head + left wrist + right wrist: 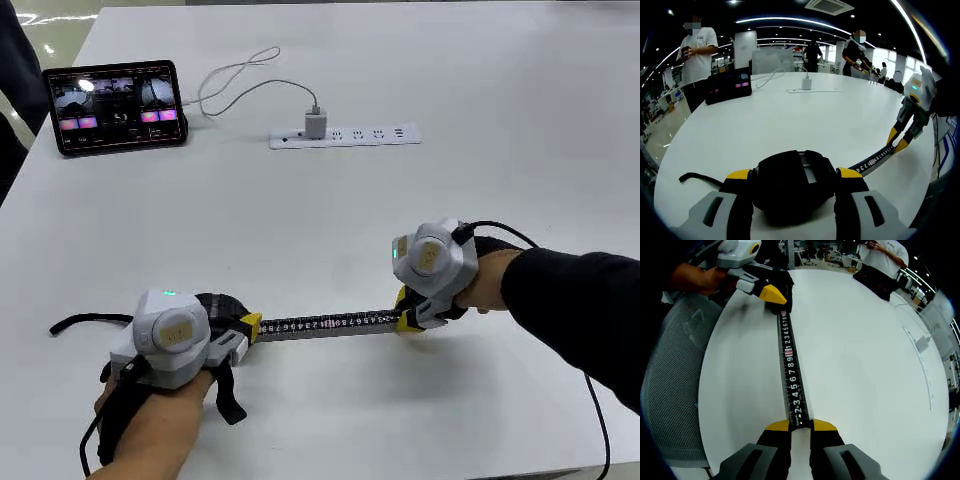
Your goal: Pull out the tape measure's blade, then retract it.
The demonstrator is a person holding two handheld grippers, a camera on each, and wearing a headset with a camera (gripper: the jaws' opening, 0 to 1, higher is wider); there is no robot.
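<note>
Nearest in the head view, the left gripper [236, 322] has its fingers clamped on the black tape measure case [222, 306], which sits on the white table [330, 220] at the near left with a black strap [85, 322] trailing off to the left. From the case, the blade [320, 324] runs flat along the table to the right gripper [405, 314], whose yellow-tipped fingers are together on its free end. A tablet [115, 105] lies at the far left, and a power strip [345, 135] with a white charger [316, 123] lies further right; nothing on them is legible. In the left gripper view, the case fills the space between the two jaws and is squeezed from both sides, and the blade leaves it toward the right; no brand can be read on the case. In the right gripper view, the jaws pinch the blade's tip, and white digits on the black strip read 2 to 9, then a red-marked ten, then 1 to 9 again toward the case. Only a short length is out. To do this step well, I judge that the case should stay pinned, the pull should run straight from its mouth so the strip does not twist or kink, and the return should be eased back rather than allowed to snap.
</note>
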